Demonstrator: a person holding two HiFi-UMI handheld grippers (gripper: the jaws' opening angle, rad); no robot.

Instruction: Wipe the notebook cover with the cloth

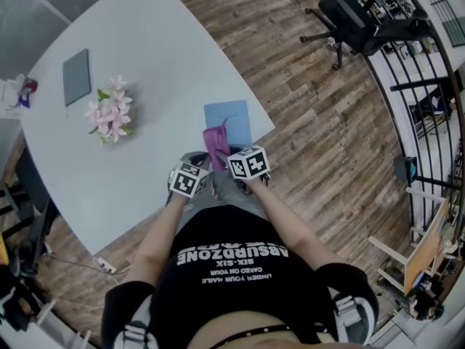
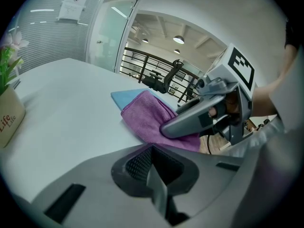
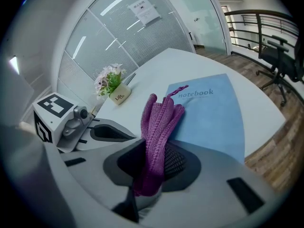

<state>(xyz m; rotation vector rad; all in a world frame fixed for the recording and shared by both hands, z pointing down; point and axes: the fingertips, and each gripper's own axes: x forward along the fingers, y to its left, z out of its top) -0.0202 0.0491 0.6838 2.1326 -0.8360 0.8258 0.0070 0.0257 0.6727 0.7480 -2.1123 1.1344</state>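
My right tongs [image 3: 151, 172] clench the purple knitted cloth [image 3: 159, 120], which trails onto the light-blue notebook [image 3: 213, 115] at the edge of the white table [image 1: 152, 42], my left tongs [image 2: 158, 189] are clenched empty, and the potted pink flowers [image 1: 109, 113] stand well apart

L gripper [image 2: 154, 184] jaws together, R gripper [image 2: 165, 128] on cloth [image 2: 145, 111]

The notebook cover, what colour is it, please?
The notebook cover is light blue; best in right gripper view.

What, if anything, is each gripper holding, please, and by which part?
The right gripper grips the cloth by its bunched near end; the left gripper holds nothing.
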